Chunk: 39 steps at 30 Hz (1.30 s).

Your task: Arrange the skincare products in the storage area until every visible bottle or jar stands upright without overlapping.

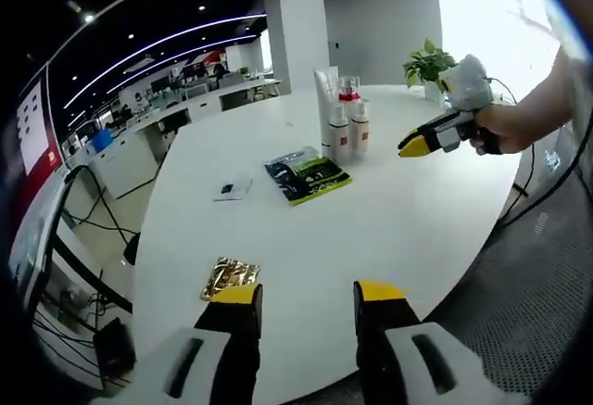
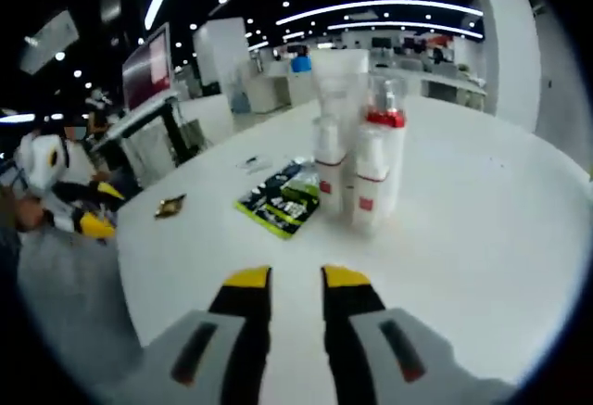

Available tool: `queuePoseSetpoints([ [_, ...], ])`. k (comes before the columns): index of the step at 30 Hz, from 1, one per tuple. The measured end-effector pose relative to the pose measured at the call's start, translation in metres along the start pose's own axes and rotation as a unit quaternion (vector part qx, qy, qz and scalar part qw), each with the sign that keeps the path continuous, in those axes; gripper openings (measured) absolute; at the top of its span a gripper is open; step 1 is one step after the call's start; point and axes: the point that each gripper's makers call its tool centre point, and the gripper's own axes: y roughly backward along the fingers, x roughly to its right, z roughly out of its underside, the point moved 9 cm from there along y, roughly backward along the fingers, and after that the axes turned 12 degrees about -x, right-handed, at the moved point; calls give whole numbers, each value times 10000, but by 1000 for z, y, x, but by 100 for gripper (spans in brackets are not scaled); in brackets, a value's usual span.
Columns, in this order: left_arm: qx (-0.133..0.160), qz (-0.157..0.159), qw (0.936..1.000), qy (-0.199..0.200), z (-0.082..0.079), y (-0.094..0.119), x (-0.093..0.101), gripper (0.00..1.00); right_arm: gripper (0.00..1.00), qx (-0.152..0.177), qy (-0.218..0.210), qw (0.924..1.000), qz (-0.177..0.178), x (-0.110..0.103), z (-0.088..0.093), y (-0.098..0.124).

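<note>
Jaws of the left gripper stand spread wide apart with nothing between them, low over the near edge of the white table. Just ahead of its left jaw a gold foil packet lies flat. Farther on lies a black-and-green sachet, and left of it a small white card. Beyond the sachet the skincare bottles stand upright in a tight cluster, red bands on the white ones. A potted plant sits at the far edge. In the left gripper view the right gripper comes in from the right, held by a hand; in its own view its jaws are slightly parted and hold nothing, pointing at the bottles and the sachet.
</note>
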Motion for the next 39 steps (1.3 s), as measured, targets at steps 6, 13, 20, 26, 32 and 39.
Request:
queuePoseSetpoints([
  [6, 55, -27, 10000, -32, 0, 1, -1, 37, 24, 322, 45, 9991, -290, -39, 4, 35],
  [13, -22, -42, 9999, -95, 1, 1, -1, 38, 28, 529, 409, 9972, -341, -72, 12, 61],
  [20, 156, -141, 9998, 10, -2, 5, -4, 38, 28, 579, 708, 9957, -153, -82, 15, 78],
  [26, 79, -122, 9998, 162, -2, 4, -5, 39, 28, 365, 1206, 9918, 231, -86, 25, 81],
  [32, -102, -41, 9998, 180, 1, 2, -3, 39, 28, 258, 1355, 9904, 109, -95, 24, 70],
  [39, -177, 277, 9980, 548, 0, 1, -18, 41, 28, 352, 2540, 9657, 415, -115, 23, 70],
])
